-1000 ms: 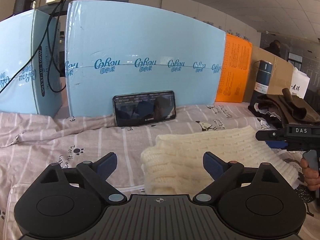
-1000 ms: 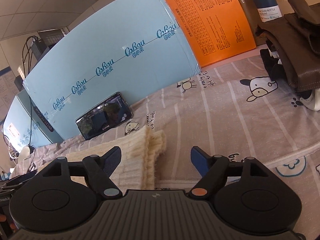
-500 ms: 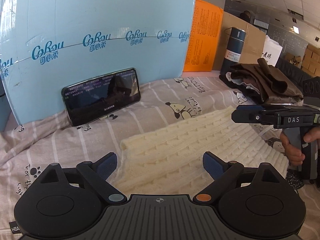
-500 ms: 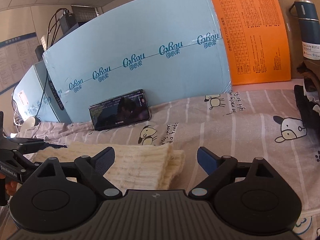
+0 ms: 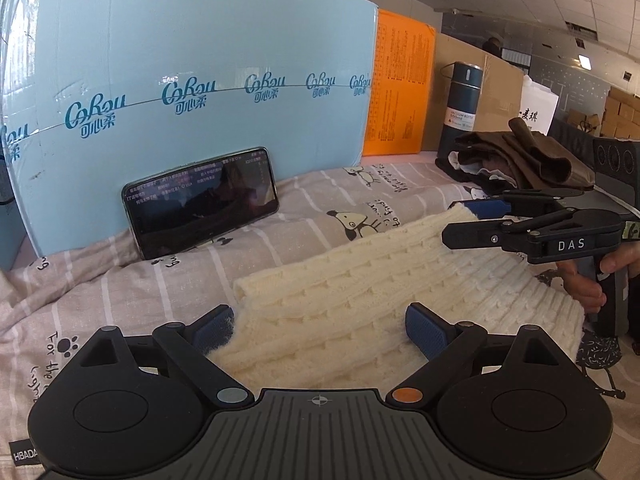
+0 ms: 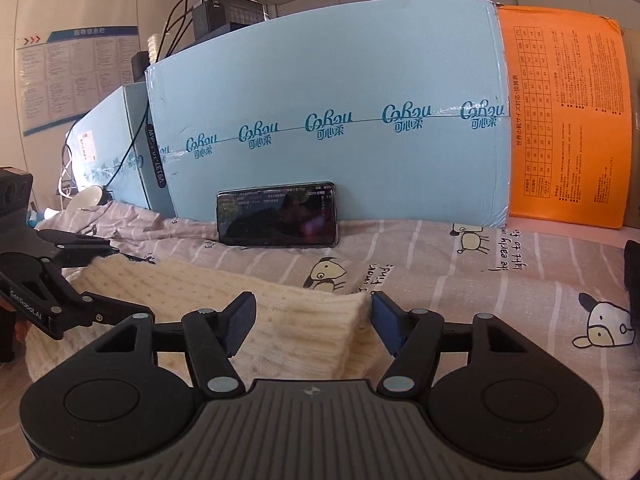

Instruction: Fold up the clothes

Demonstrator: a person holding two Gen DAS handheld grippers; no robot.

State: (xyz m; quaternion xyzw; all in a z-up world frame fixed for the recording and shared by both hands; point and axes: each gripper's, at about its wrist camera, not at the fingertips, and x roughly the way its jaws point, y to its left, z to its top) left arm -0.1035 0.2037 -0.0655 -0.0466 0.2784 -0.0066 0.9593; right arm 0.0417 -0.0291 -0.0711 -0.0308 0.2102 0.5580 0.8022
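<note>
Both tongs gape, left tongs (image 5: 318, 326) and right tongs (image 6: 310, 322), straddling opposite ends of the folded cream cable-knit sweater (image 5: 360, 280) on the striped cartoon-print bedsheet (image 6: 480, 280). Only the left view shows the brown clothes pile (image 5: 520, 156); bare sheet lies rightward.

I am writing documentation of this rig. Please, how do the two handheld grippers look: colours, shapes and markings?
Both are matte black. The left gripper has round-disc linkage arms, blue ribbed pads, a silver and an orange pivot cap and a ribbed base. The right gripper matches, but with silver caps; white "DAS" lettering marks its side. A bare hand holds it.
</note>
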